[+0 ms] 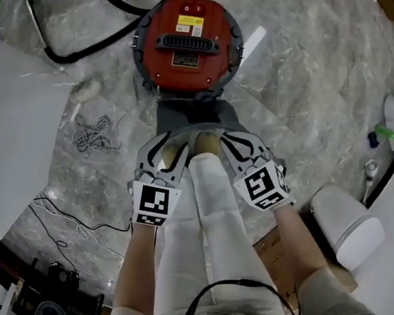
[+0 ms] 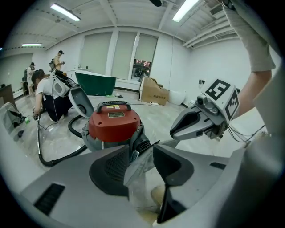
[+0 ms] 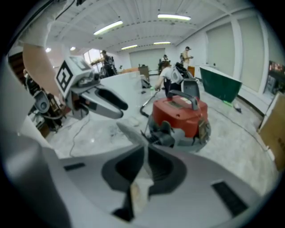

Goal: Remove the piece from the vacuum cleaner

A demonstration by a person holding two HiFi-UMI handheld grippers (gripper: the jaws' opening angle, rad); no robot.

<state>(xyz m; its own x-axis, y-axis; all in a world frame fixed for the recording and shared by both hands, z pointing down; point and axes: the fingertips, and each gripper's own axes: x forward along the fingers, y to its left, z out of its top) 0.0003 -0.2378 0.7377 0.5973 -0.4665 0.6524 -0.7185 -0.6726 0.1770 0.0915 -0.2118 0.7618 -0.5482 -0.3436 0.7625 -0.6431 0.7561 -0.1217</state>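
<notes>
The red vacuum cleaner (image 1: 188, 43) (image 2: 113, 124) (image 3: 180, 116) stands on the marble floor ahead of the person's feet. A flat grey piece (image 1: 195, 116) (image 2: 141, 165) (image 3: 131, 131) reaches from its front toward both grippers. My left gripper (image 1: 169, 147) (image 2: 144, 153) has its jaws apart, with the grey piece between them and a gap on its right side. My right gripper (image 1: 234, 141) (image 3: 145, 153) is shut on the piece's other edge. The two grippers hang side by side above the feet.
A black hose (image 1: 89, 48) curls left of the vacuum cleaner, and a cable tangle (image 1: 93, 134) lies on the floor. A white appliance (image 1: 350, 230) sits at the right and a white sheet (image 1: 7, 135) at the left. A crouching person (image 2: 49, 95) and a green bin (image 2: 95, 82) are far back.
</notes>
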